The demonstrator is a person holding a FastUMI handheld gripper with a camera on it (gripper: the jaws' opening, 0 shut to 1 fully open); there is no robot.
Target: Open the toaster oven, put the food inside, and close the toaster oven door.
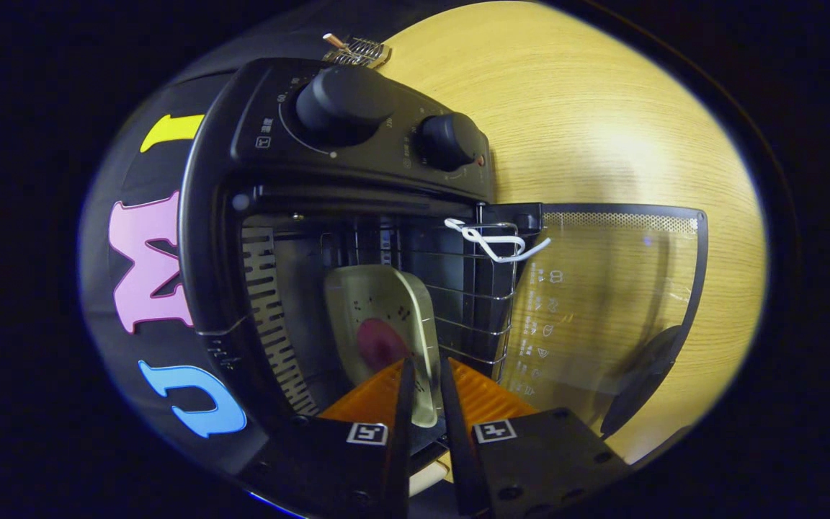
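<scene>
The black toaster oven stands open just ahead of me, its glass door folded down flat over the wooden table. Inside, on the wire rack, a pale speckled plate carries a dark red piece of food. My gripper reaches into the oven mouth, and the plate's near rim runs between its two fingers, which press on it from both sides. The plate looks partly inside the cavity, with its near edge at the fingers.
Two round black knobs sit on the oven's control panel. A white hook or tie hangs at the rack's corner by the door hinge. The door's dark handle lies at its outer edge. A small wire grid lies beyond the oven.
</scene>
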